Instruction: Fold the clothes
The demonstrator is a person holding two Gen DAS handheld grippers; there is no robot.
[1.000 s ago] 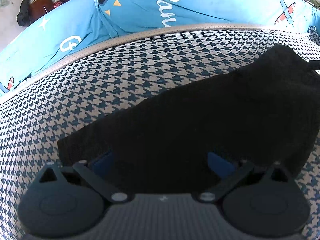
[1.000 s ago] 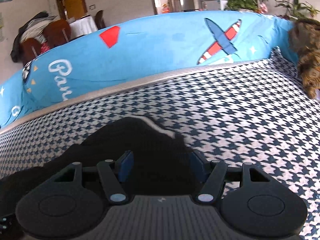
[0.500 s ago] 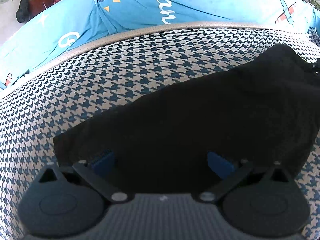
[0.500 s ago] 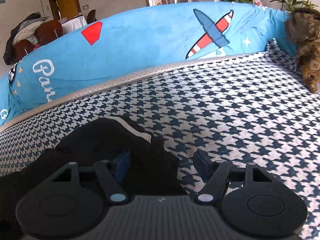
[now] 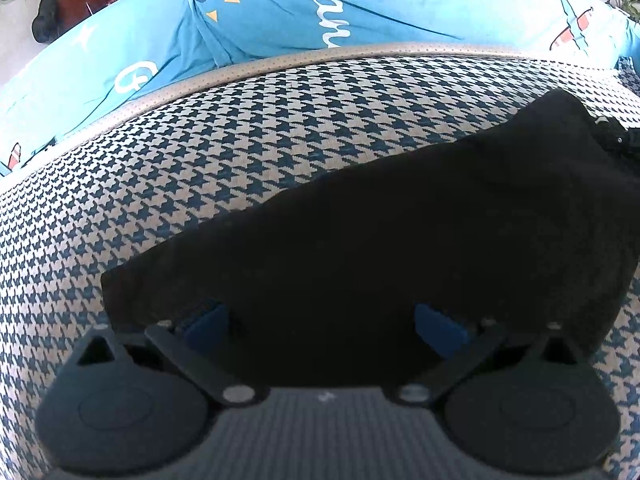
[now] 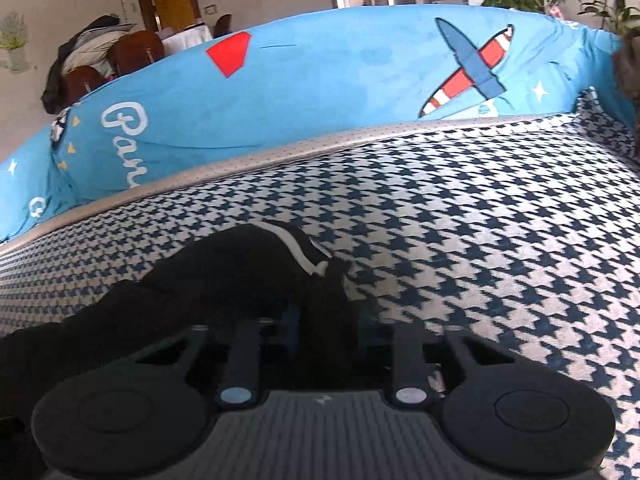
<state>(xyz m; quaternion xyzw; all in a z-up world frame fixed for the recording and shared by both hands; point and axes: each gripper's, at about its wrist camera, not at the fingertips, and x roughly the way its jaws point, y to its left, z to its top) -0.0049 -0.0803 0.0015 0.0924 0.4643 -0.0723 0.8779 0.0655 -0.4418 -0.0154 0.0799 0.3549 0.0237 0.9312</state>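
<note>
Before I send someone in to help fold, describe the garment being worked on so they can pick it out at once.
Look for the houndstooth-patterned mattress edged by a bright blue cartoon-print cushion. On it lies a black garment, with the right gripper closing on one bunched end and the left gripper open over the other. It is the only plain dark thing there, with a thin white stripe.

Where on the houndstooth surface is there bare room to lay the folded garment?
Free: the houndstooth cover right of the black garment, and the strip between it and the blue cushion. Crowded: under both grippers, where the garment lies.
</note>
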